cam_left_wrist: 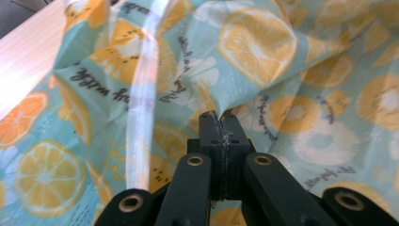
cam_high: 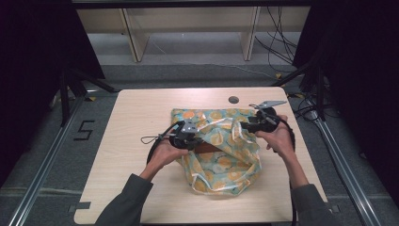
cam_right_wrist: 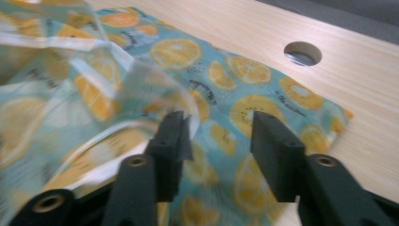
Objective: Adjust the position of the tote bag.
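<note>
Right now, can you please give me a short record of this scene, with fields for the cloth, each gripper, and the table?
cloth: fabric bag printed with orange slices on teal, with white straps, lying crumpled on the table
left gripper: jaws pressed together, pinching a fold of the fabric
right gripper: jaws apart, above the fabric, a white strap near one jaw
table: light wood, round cable hole near the far edge
hands: one hand holds each gripper
</note>
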Demonstrator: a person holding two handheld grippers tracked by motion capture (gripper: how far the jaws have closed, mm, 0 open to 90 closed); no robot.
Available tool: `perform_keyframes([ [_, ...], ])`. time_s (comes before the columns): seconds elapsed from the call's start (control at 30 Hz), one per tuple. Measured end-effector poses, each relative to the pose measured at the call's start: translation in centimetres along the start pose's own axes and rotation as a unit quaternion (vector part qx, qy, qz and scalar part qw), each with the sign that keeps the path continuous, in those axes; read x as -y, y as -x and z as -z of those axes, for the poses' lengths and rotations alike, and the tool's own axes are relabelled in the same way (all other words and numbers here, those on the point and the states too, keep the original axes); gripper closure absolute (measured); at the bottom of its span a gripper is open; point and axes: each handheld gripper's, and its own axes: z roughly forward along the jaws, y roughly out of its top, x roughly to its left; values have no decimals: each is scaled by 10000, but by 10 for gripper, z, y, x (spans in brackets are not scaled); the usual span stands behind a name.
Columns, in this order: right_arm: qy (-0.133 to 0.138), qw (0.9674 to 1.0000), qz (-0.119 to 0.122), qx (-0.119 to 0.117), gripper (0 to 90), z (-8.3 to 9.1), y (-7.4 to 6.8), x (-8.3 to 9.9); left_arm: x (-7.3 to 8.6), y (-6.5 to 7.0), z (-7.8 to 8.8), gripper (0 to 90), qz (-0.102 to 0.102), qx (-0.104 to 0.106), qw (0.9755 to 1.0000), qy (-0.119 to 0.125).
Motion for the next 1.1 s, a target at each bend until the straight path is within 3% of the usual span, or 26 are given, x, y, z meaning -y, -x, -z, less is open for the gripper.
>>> perform_keyframes([
  [0.03, 187, 9998, 45, -45, 544, 15, -1, -1, 0, -1, 1, 896, -39, 7, 10000, 12],
  [0.07, 252, 9996, 70, -91, 543, 23, -3, -2, 0, -1, 1, 896, 67, 0, 10000, 39],
  [0.17, 498, 9974, 256, -455, 543, 48, -20, -2, 0, -3, 1, 896, 101, 45, 9999, 43],
  [0.27, 227, 9966, 482, -634, 532, 54, -44, 4, -1, -2, 0, 896, 59, 5, 10000, 2],
  [0.37, 67, 9944, 794, -701, 516, 46, -60, 8, -1, -1, 2, 896, 56, 19, 10000, 15],
  [0.4, -47, 9937, 743, -835, 509, 43, -67, 10, -1, -2, 2, 896, 67, 30, 10000, 48],
  [0.43, -102, 9928, 872, -817, 503, 37, -72, 12, 0, -2, 2, 896, 153, 6, 9999, 53],
  [0.5, -267, 9914, 907, -910, 495, 27, -82, 16, -1, -3, 4, 896, 94, 26, 9999, 72],
  [0.53, -235, 9928, 901, -752, 489, 19, -87, 19, 0, -2, 5, 896, 153, 17, 9998, 87],
  [0.57, -386, 9922, 954, -706, 479, 14, -90, 21, -1, -4, 6, 896, 75, 23, 9999, 97],
  [0.6, -498, 9919, 997, -617, 462, 7, -92, 23, -1, -3, 7, 896, 133, 16, 9998, 139],
  [0.63, -628, 9906, 1143, -416, 447, 0, -90, 26, -1, -4, 8, 896, 85, 21, 9998, 156],
  [0.67, -796, 9891, 1164, -421, 433, -5, -90, 29, 0, -2, 9, 896, 73, 24, 9998, 166],
  [0.7, -920, 9883, 1204, -191, 437, -15, -90, 34, 0, -2, 10, 896, 59, 33, 9998, 174],
  [0.73, -978, 9873, 1247, -103, 471, -19, -89, 35, 0, -1, 11, 896, 93, 18, 9998, 169],
  [0.8, -1013, 9825, 1562, 41, 678, -24, -83, 36, 1, 3, 14, 897, 123, 33, 9996, 251],
  [0.83, -896, 9862, 1395, -32, 765, -26, -85, 37, 1, 6, 16, 897, 66, 52, 9996, 259],
  [0.87, -913, 9843, 1504, -110, 859, -23, -81, 35, 1, 8, 18, 897, 15, 51, 9996, 272],
  [0.97, -541, 9865, 1543, -72, 900, -12, -80, 30, -1, 16, 31, 898, -74, 101, 9993, 353],
  [1.03, -334, 9881, 1488, -180, 900, 4, -81, 22, -5, 21, 43, 898, -11, 287, 9976, 628],
  [1.07, -294, 9871, 1561, -202, 900, 13, -80, 17, -8, 22, 50, 898, -40, 375, 9969, 692],
  [1.1, -163, 9876, 1549, -196, 900, 22, -81, 13, -11, 23, 57, 898, -7, 371, 9958, 838],
])
